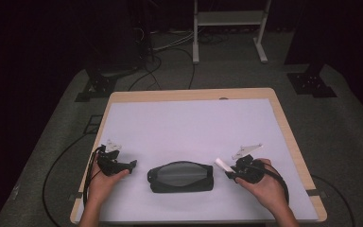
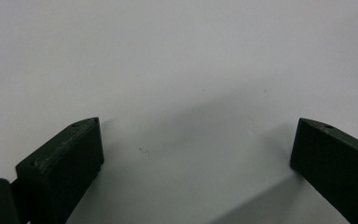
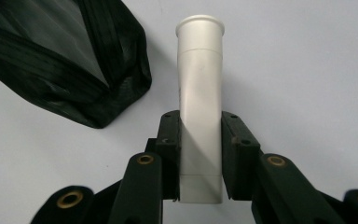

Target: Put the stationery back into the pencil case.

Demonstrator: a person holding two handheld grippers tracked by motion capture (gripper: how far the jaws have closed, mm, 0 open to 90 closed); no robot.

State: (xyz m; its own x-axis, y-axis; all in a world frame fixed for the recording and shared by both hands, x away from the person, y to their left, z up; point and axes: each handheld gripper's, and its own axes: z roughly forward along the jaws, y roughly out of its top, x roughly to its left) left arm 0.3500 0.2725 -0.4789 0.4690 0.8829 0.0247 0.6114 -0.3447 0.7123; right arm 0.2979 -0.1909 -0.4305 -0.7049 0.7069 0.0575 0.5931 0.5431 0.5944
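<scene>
White tube point(image 3: 199, 93) clamped in jaws beside black pouch point(image 1: 181, 176).

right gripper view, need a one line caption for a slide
Right tool clamps a white tube above the white table, beside a black pouch.

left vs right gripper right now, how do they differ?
The left gripper has its jaws spread wide with bare table between them; the right gripper is clamped on a white tube. The left gripper aims at blank white table; the right gripper aims toward the black pouch. Both sit low over the table.
</scene>
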